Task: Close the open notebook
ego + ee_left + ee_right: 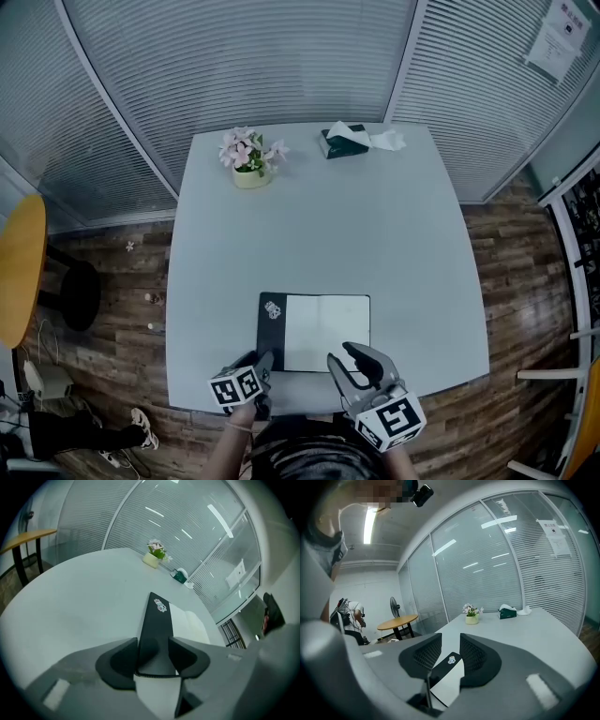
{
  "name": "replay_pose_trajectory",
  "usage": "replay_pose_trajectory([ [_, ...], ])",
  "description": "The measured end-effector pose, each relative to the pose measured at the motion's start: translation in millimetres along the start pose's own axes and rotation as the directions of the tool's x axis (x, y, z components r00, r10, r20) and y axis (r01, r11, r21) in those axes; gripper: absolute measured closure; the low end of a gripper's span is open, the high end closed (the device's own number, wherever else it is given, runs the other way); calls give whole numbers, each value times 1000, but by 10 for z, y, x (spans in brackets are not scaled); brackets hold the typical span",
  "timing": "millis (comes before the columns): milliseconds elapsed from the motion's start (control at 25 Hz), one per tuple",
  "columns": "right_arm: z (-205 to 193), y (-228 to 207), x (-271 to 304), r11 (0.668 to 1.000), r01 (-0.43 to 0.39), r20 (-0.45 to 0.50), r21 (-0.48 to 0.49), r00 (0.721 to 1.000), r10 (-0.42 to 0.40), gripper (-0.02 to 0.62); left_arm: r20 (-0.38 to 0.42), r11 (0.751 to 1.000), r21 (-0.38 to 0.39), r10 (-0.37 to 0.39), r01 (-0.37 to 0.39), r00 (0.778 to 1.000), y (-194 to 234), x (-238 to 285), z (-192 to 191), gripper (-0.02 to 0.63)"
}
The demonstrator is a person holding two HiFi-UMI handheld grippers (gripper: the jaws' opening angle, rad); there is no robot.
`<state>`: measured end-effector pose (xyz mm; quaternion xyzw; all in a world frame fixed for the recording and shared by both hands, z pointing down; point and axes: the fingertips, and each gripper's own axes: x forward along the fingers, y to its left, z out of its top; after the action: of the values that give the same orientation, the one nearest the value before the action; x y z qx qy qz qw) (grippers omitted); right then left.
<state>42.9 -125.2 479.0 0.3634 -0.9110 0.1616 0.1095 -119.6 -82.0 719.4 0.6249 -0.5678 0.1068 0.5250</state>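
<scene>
The notebook (323, 333) lies near the front edge of the grey table (375, 225). A black cover strip (272, 328) with a small white emblem runs along its left side, and a white page fills the rest. My left gripper (262, 364) sits at the notebook's near left corner. In the left gripper view its jaws (153, 656) stand wide on either side of the black cover's (158, 620) near end, and I see no squeeze on it. My right gripper (349, 361) hovers over the near right edge, open and empty. Through its gap (451, 654) the notebook (447, 679) shows below.
A pot of pink flowers (249, 157) and a green tissue box (345, 141) stand at the table's far edge. A round wooden table (19, 272) and a dark stool (80, 291) are on the floor to the left. Glass walls with blinds lie beyond.
</scene>
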Motion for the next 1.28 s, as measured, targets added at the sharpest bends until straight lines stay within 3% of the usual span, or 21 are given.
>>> replay_pose_trajectory([
  [200,8,-9,-43,1000,-11,4,4,1000,11,474,53,997,-27,-76,78,996,-164,-218,108,402],
  [520,41,12,-48,999,-46,16,3,999,46,474,32,975,153,-170,163,985,-525,-432,207,402],
  [880,48,-65,-178,999,-47,29,11,998,47,474,2,944,118,-311,308,951,-817,-544,212,403],
  [1280,66,-238,-330,1000,-12,41,7,999,11,472,-16,942,220,-255,252,967,-1012,-378,160,474],
])
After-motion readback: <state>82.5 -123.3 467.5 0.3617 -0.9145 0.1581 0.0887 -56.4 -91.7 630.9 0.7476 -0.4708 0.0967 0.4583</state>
